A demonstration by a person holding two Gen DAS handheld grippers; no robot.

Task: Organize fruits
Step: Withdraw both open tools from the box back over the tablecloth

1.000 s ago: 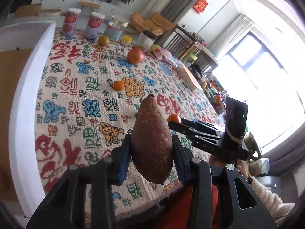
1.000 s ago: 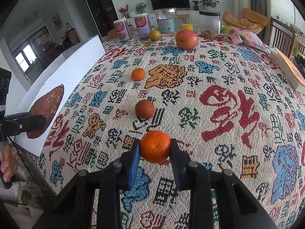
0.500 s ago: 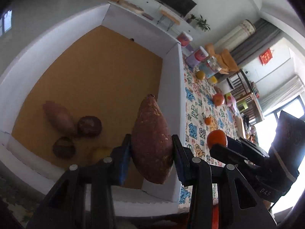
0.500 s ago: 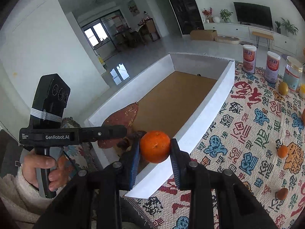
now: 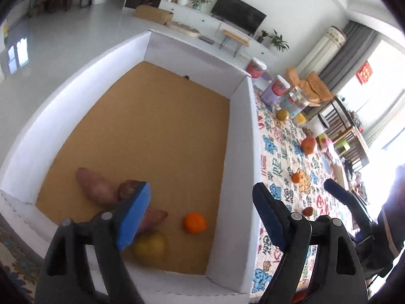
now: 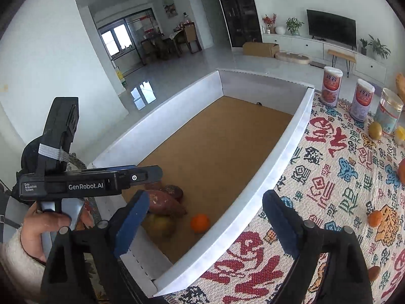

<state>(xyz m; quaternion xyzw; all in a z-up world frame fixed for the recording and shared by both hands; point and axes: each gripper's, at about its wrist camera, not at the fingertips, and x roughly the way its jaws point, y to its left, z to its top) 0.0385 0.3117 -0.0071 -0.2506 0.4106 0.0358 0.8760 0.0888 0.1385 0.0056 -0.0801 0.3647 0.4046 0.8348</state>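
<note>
Orange [image 5: 195,223] in box [image 5: 239,136] (grippers just opened).

Box [image 5: 240,136]: matt white card walls, cork-brown floor. Tablecloth [image 6: 329,177]: woven, patterned. Fingers [image 5: 134,212]: blue foam pads.

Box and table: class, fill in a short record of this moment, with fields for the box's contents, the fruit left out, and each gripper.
box: white walls, brown floor
inside: orange, sweet potatoes, yellowish fruit, dark round item
on tablecloth: apple, small orange, others
left gripper: open, just been opening, empty
right gripper: open, just been opening, empty
</note>
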